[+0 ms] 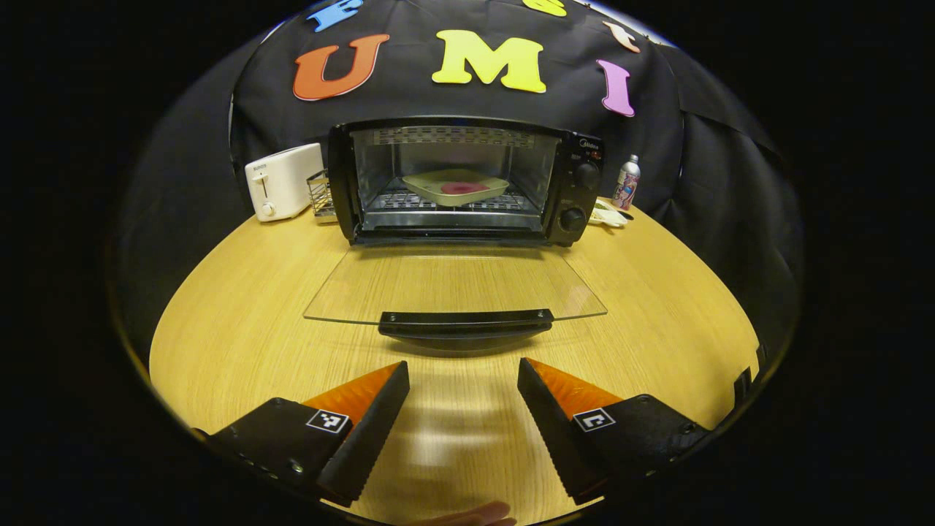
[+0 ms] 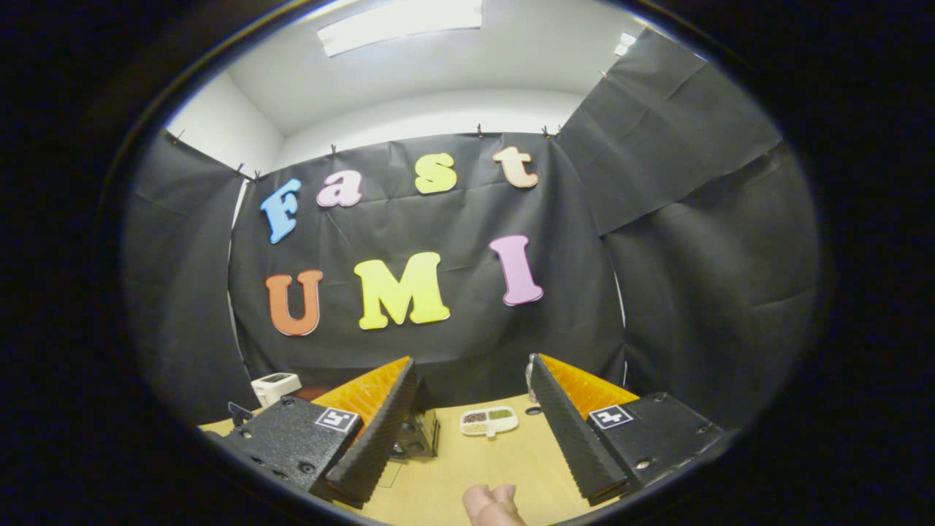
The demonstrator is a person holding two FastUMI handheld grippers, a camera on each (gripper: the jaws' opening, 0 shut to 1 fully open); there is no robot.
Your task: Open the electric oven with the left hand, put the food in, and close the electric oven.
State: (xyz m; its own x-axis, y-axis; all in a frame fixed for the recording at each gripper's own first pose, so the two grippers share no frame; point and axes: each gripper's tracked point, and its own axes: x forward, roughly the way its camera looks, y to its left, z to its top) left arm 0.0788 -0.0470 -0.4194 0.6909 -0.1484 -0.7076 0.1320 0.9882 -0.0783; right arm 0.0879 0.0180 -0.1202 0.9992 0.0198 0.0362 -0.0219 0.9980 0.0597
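Centrally on the pale wood-grain table (image 1: 241, 329) stands the black electric oven (image 1: 467, 183), its clear glass door (image 1: 453, 285) folded flat, with the food (image 1: 464, 188), a pink patch on a shallow square cream plate (image 1: 454, 185), resting on the wire rack inside. Beside it sit a boxy white toaster (image 1: 281, 180) and a slim bottle (image 1: 627, 183), black cloth walling the booth behind. Both the left gripper (image 1: 463, 380) and right gripper (image 2: 471, 380) have fingers spread, grasping nothing.
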